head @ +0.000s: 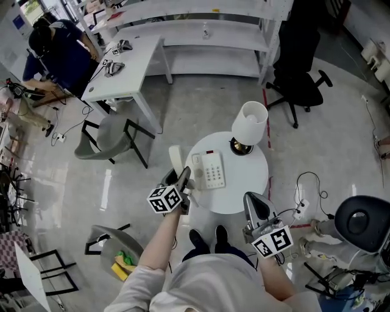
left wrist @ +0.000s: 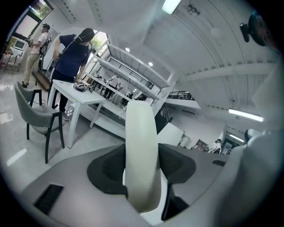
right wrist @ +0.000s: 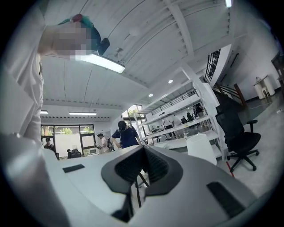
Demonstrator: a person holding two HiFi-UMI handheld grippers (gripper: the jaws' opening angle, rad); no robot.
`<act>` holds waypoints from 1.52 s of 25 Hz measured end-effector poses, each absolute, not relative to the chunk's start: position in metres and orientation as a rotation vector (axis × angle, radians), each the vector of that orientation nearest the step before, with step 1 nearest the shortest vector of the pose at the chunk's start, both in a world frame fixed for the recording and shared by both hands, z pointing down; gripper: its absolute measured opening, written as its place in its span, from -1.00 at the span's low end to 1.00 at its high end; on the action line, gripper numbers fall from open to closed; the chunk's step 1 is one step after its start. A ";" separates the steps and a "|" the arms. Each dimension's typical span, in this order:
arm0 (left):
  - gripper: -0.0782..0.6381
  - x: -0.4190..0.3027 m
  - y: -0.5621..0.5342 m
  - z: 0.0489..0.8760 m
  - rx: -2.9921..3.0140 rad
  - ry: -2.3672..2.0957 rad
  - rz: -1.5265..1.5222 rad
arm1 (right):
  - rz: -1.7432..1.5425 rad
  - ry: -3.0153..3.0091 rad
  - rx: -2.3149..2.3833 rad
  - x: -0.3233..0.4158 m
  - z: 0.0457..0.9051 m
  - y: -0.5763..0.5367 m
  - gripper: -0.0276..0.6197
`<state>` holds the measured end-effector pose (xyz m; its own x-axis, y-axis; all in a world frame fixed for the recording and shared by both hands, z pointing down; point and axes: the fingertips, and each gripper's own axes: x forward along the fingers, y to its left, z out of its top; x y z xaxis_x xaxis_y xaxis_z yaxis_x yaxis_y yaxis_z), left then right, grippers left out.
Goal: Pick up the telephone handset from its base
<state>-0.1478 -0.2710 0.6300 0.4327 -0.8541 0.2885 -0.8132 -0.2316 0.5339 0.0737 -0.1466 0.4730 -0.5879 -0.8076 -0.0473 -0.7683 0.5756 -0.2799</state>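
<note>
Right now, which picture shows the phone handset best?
The left gripper view: the handset fills its middle, gripped between the jaws. The head view shows only its pale end beyond the left gripper, beside the phone base. The right gripper view misses it.

Brightness: your head view is bright and evenly lit, white and cool throughout.
Sources: in your left gripper view a ceiling panel (left wrist: 171, 5) glows at the top edge and a tube light (left wrist: 246, 115) at the right; your right gripper view has a strip light (right wrist: 100, 62) burnt out white at upper left.
Glare: the glossy floor (head: 106, 183) shows pale streaks at the left of your head view.
Shadows: soft and faint.
Focus: the handset (left wrist: 141, 155), close to the lens, looks soft; the background is sharper.
Distortion: both your gripper views bulge fisheye-round with black corners, and straight lines bow near the edges.
</note>
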 end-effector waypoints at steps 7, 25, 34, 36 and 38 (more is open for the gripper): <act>-0.16 -0.150 -0.263 0.567 2.216 -1.347 -0.231 | -0.308 2.630 -1.333 0.075 0.469 -0.143 -0.89; -0.16 -0.182 -0.219 0.448 2.406 -1.213 -0.619 | -0.238 2.589 -1.381 0.071 0.443 -0.146 -0.90; -0.16 -0.183 -0.208 0.428 2.439 -1.193 -0.675 | -0.213 2.597 -1.391 0.068 0.438 -0.152 -0.90; -0.16 -0.184 -0.206 0.425 2.438 -1.190 -0.687 | -0.203 2.598 -1.387 0.067 0.436 -0.152 -0.90; -0.16 -0.184 -0.203 0.421 2.440 -1.187 -0.696 | -0.198 2.599 -1.383 0.065 0.433 -0.152 -0.90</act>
